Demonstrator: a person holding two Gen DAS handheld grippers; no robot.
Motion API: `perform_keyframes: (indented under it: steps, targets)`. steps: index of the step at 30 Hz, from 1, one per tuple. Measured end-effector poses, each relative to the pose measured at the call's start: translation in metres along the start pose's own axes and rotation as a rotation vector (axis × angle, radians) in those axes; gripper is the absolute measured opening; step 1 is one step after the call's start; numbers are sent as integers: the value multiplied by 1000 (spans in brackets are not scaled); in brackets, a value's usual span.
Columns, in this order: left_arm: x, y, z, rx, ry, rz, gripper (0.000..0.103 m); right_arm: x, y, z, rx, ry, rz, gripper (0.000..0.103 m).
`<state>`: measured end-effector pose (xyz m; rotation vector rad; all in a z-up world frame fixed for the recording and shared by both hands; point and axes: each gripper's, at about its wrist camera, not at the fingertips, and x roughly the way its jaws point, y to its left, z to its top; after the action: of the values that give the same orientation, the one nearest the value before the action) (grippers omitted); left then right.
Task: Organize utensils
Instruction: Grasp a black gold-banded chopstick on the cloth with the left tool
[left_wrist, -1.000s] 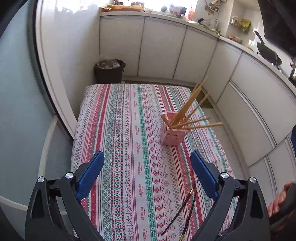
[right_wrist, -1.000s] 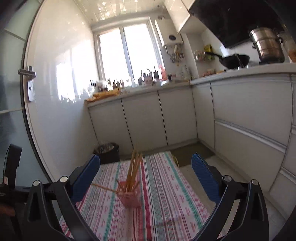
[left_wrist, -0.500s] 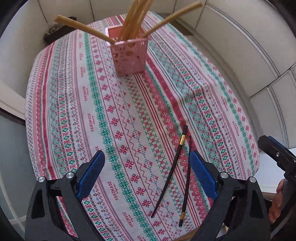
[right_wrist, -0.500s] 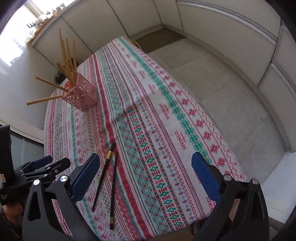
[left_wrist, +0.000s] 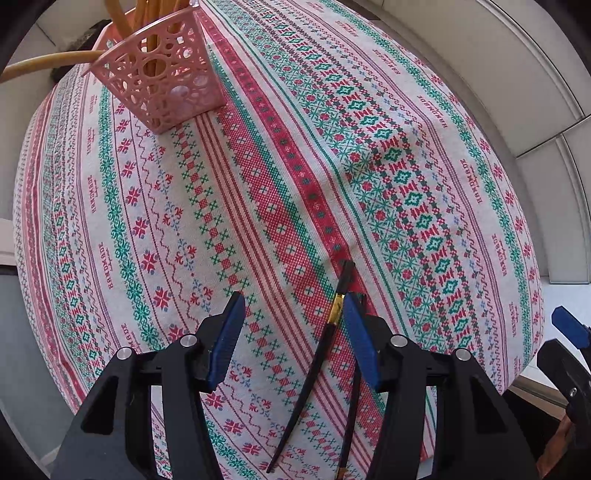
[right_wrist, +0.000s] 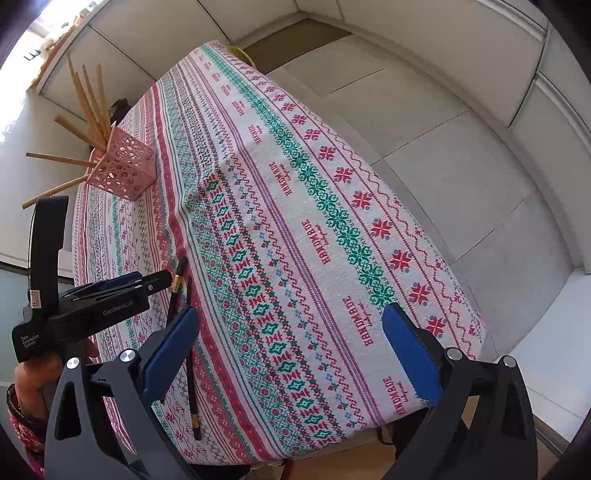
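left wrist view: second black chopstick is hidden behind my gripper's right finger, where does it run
Observer: The right wrist view shows the second black chopstick lying flat on the patterned tablecloth alongside the first. Its gold-banded end is close to the table's near edge.
Operator: is the right gripper open
Observer: Yes. The right gripper is wide open, with nothing between its fingers.
Operator: how full is the pink holder
Observer: About seven light wooden chopsticks fan out of the pink perforated plastic holder, and three of them lean out low.
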<state>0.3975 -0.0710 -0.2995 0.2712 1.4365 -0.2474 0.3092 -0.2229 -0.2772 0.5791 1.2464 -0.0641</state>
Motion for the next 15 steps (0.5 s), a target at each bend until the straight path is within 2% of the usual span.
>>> perform_keyframes:
  steps: [4,6,8,13,15]
  targets:
    - [10,-7,8,8,27,4,53,1,-7,1,7,15,-2,96]
    - [15,-9,9,13,39,1,49,1,-10,2,12,15,1,96]
    - [18,-10,10,18,49,1,39,1,-11,3,16,18,8,96]
    - [20,-8,15,29,50,-13,32,1,-11,3,12,23,5,96]
    - [20,-13,13,48,38,-19,17,2,-8,3,7,26,6,96]
